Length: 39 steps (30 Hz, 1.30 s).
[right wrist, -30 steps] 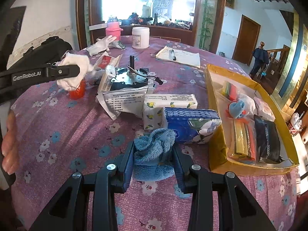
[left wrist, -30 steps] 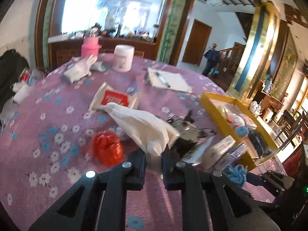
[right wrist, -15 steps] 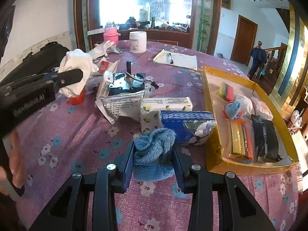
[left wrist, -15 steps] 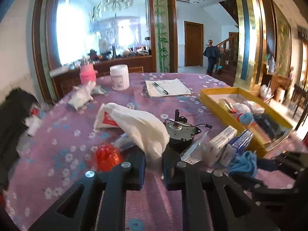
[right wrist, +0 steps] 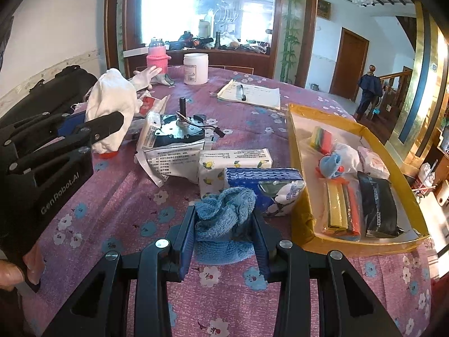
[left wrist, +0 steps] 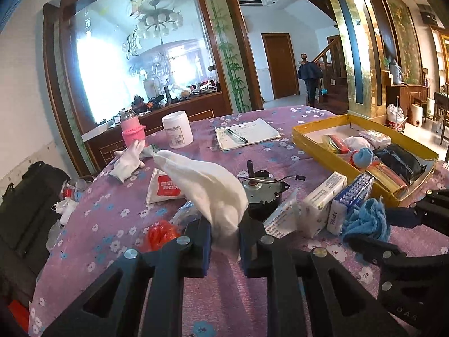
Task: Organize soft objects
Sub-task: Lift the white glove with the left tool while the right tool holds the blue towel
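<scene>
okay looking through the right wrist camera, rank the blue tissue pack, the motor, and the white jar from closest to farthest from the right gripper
1. Blue tissue pack: just beyond the right gripper, slightly right.
2. Motor: mid-table, ahead and left.
3. White jar: far edge of the table, beside the pink bottle.

The left gripper pinches a white cloth (its free end rises toward the back) above the purple flowered bench. At right, the right gripper clamps a blue towel beside a yellow tray.
</scene>
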Each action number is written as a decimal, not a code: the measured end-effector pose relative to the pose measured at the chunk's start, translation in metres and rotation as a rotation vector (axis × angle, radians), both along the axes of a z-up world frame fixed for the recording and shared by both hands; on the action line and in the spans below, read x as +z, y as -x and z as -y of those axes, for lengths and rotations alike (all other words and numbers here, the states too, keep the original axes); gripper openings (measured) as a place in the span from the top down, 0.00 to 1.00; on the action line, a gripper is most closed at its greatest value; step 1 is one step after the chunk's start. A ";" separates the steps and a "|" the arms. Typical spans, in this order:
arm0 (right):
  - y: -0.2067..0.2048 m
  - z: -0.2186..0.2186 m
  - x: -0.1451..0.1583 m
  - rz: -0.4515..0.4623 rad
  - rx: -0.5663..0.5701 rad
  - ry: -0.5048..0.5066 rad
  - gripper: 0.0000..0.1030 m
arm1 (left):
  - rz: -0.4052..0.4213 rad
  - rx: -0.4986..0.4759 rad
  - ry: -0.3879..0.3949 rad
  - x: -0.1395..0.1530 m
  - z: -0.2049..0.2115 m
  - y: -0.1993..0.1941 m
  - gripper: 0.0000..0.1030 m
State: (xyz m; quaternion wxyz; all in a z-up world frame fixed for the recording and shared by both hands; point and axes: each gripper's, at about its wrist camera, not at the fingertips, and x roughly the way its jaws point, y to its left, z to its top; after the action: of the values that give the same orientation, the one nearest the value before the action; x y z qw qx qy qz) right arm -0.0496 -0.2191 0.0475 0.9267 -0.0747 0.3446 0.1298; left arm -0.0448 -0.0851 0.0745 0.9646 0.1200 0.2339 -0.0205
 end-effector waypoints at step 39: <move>0.009 -0.003 0.006 0.061 -0.042 0.049 0.61 | 0.028 0.003 -0.017 0.009 0.001 0.007 0.84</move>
State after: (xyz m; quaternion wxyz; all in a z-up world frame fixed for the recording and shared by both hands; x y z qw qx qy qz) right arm -0.0582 -0.2161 0.0533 0.9372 -0.0941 0.3209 0.0992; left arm -0.0520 -0.0863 0.0830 0.9667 0.1283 0.2209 -0.0153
